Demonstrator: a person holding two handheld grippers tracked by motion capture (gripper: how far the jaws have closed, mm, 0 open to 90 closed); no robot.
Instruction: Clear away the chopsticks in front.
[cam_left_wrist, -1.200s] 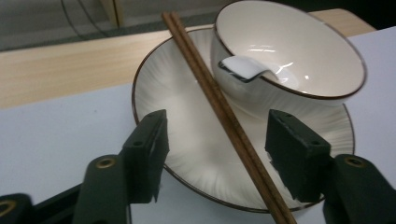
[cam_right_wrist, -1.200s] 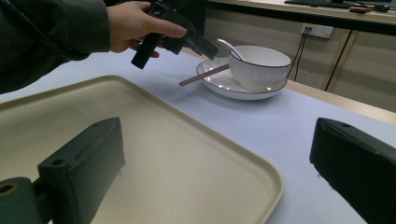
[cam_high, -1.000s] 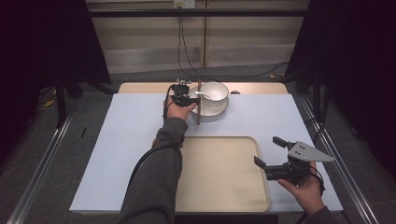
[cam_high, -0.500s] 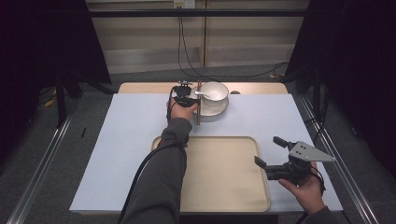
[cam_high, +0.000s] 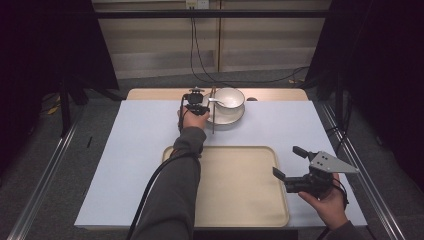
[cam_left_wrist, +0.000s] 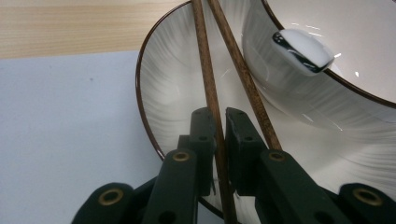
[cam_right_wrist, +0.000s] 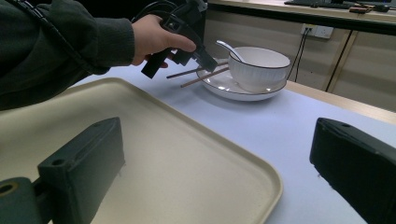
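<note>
The left gripper has its two black jaws drawn nearly together on one of the two slim dark-brown wooden chopsticks, the stick running up between the pads while its twin lies just to the right of them, outside the grip as far as the left gripper view shows; both sticks rest across the rim of the shallow white plate with a thin brown edge, on which stands the deep white ceramic bowl with a white spoon leaning on its lip; in the high view this plate sits at the far edge of the pale lilac-grey table mat, about midway along it, with the left gripper just beside its left side and the chopsticks pointing back toward the person; the right gripper waits with its jaws spread wide and nothing between them, hanging over the right edge of the empty cream plastic tray, which lies at the near edge of the mat; the step in hand looks like picking the chopsticks off the plate; the next move probably calls for a firm pinch and a straight lift clear of the rim, taking care the loose stick does not roll off, then a carry toward the tray.
</note>
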